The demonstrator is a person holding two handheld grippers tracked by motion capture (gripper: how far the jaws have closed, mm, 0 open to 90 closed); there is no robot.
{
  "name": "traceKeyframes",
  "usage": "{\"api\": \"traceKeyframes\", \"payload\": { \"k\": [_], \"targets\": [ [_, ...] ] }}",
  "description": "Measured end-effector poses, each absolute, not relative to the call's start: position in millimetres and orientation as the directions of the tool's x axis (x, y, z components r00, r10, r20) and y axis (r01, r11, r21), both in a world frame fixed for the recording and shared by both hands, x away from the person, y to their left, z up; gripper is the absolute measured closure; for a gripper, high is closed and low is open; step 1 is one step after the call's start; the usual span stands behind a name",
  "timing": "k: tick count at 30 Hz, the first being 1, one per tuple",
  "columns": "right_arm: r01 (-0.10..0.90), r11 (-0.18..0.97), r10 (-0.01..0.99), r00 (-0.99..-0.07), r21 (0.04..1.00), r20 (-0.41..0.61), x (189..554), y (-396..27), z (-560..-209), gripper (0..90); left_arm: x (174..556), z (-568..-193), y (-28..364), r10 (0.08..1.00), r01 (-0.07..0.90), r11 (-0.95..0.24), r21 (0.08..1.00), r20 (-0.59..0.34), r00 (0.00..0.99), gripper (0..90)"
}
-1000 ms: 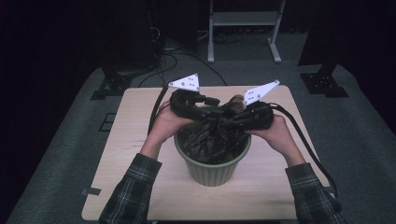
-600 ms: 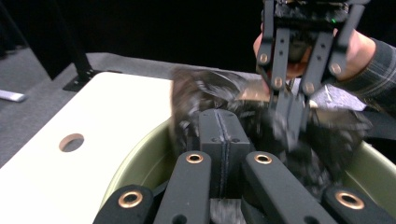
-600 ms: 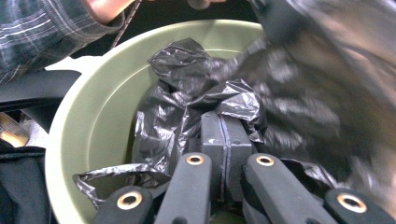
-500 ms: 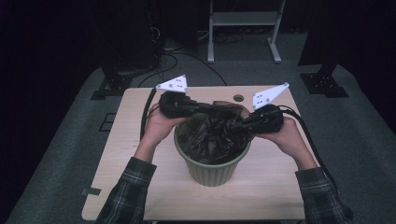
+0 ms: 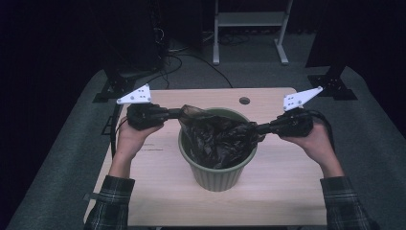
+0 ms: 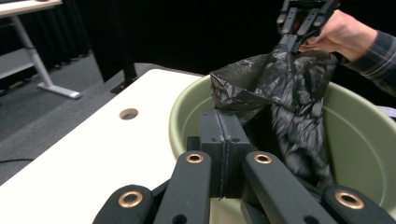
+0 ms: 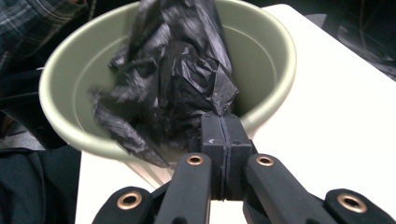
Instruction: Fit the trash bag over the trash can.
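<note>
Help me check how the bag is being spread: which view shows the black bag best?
The high view: the black bag stretches across the green bin between the left tool and the right tool. The left gripper view shows its open mouth, partly blurred. The right gripper view shows it crumpled and blurred.

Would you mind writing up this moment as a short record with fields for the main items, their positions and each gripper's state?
surface: light wooden table
container: green bin, upright, mid-table
liner: black plastic bag, bunched in the bin, stretched across its mouth
left gripper: shut on the bag's edge, at the bin's left rim
right gripper: shut on the bag's edge, at the bin's right rim
bag fit: not yet folded over the rim
</note>
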State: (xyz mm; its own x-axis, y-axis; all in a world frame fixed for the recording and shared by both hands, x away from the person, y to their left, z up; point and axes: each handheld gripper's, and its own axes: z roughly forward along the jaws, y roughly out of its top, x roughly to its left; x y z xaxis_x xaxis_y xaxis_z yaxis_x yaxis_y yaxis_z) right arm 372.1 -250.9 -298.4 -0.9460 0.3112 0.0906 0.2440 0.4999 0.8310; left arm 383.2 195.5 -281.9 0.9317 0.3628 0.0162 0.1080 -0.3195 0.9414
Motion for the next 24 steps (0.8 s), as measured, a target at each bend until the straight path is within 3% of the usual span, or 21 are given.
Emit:
{"api": "traceKeyframes", "payload": {
  "k": [3, 6, 8, 14, 21, 22, 24],
  "targets": [
    [0.254, 0.496, 0.322, -0.942, 0.831, 0.096, 370.7, -259.1, -300.7, 89.3, 383.8, -284.4, 201.0, 0.371, 0.118, -0.312, 0.943, 0.007, 0.929, 89.6],
    [0.252, 0.473, 0.330, -0.939, 0.844, 0.095, 370.2, -262.8, -299.2, 81.3, 383.9, -285.7, 198.6, 0.362, 0.115, -0.319, 0.941, 0.009, 0.932, 89.6],
    [0.243, 0.456, 0.336, -0.938, 0.857, 0.087, 370.4, -263.0, -295.2, 70.7, 383.8, -285.8, 196.1, 0.356, 0.109, -0.317, 0.942, 0.011, 0.934, 89.6],
    [0.219, 0.395, 0.349, -0.934, 0.892, 0.074, 370.6, -265.0, -278.5, 63.5, 384.8, -287.7, 193.8, 0.352, 0.114, -0.322, 0.940, 0.007, 0.936, 89.6],
    [0.222, 0.403, 0.329, -0.940, 0.888, 0.086, 380.5, -237.1, -275.3, 61.4, 383.9, -286.7, 194.7, 0.347, 0.108, -0.316, 0.943, 0.009, 0.938, 89.6],
    [0.227, 0.423, 0.333, -0.939, 0.877, 0.082, 382.7, -230.7, -277.5, 63.4, 383.6, -286.5, 195.4, 0.348, 0.109, -0.315, 0.943, 0.008, 0.937, 89.6],
    [0.230, 0.463, 0.333, -0.940, 0.856, 0.072, 385.9, -220.1, -282.7, 77.1, 383.2, -285.8, 197.6, 0.351, 0.107, -0.317, 0.942, 0.012, 0.936, 89.6]
  ]
}}
